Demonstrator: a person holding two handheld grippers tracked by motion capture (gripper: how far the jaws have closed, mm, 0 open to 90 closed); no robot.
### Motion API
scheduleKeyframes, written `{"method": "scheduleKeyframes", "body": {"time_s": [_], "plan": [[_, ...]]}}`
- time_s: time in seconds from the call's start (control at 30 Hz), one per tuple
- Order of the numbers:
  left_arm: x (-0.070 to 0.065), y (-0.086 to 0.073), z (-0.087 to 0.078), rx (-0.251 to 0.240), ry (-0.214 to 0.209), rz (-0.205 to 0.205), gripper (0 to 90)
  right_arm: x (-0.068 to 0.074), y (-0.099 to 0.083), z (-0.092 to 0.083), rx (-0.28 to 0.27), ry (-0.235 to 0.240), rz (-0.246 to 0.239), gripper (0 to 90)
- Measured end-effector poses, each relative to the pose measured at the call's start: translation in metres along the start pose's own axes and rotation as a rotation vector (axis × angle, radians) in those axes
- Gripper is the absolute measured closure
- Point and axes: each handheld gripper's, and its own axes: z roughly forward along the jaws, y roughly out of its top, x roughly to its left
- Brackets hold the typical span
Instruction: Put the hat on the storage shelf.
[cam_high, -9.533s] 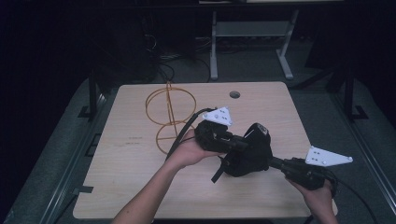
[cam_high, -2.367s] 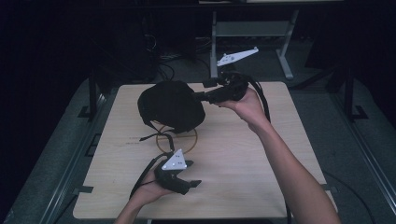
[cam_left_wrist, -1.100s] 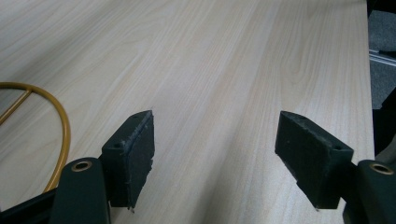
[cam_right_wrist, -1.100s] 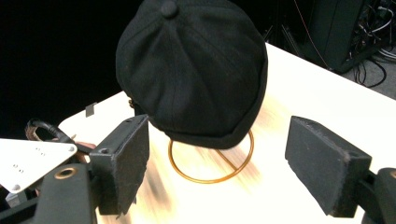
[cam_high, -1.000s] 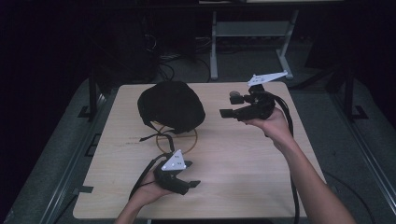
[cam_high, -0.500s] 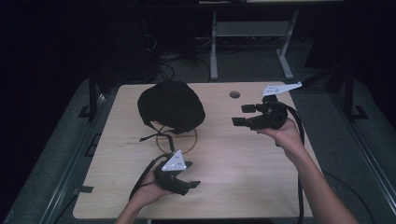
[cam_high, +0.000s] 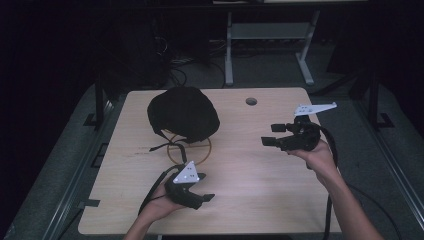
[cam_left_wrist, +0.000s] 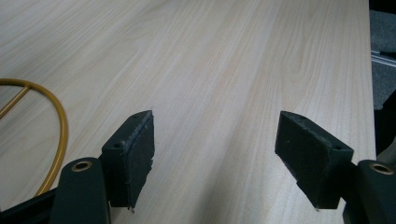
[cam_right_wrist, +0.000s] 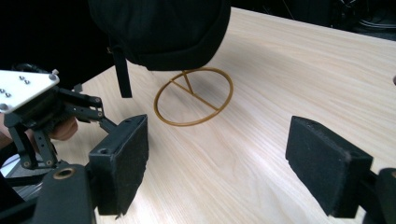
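Black cap (cam_high: 183, 112) sits on the gold wire stand (cam_high: 189, 148) near the table's (cam_high: 260, 180) far-left corner, hung to keep its shape. Left tool (cam_high: 192, 192) rests at the near edge, jaws apart, empty. Right tool (cam_high: 272, 135), jaws apart and empty, hovers by the right edge, clear of the cap.

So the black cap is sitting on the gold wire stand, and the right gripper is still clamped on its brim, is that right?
Not quite. The cap does sit on the stand, but the right gripper is not on its brim: the high view shows it open, empty and well apart from the cap, over bare table.
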Motion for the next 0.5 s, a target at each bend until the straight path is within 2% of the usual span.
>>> {"method": "scheduleKeyframes", "body": {"time_s": [0.27,0.5], "plan": [[-0.001,-0.001,0.001,-0.003,0.0,-0.002,28.4,-0.004,-0.017,-0.008,-0.005,-0.009,0.022,21.0],[-0.001,-0.001,0.002,0.002,-0.001,0.001,28.4,-0.006,-0.033,-0.012,0.016,-0.023,0.036,19.7]]}}
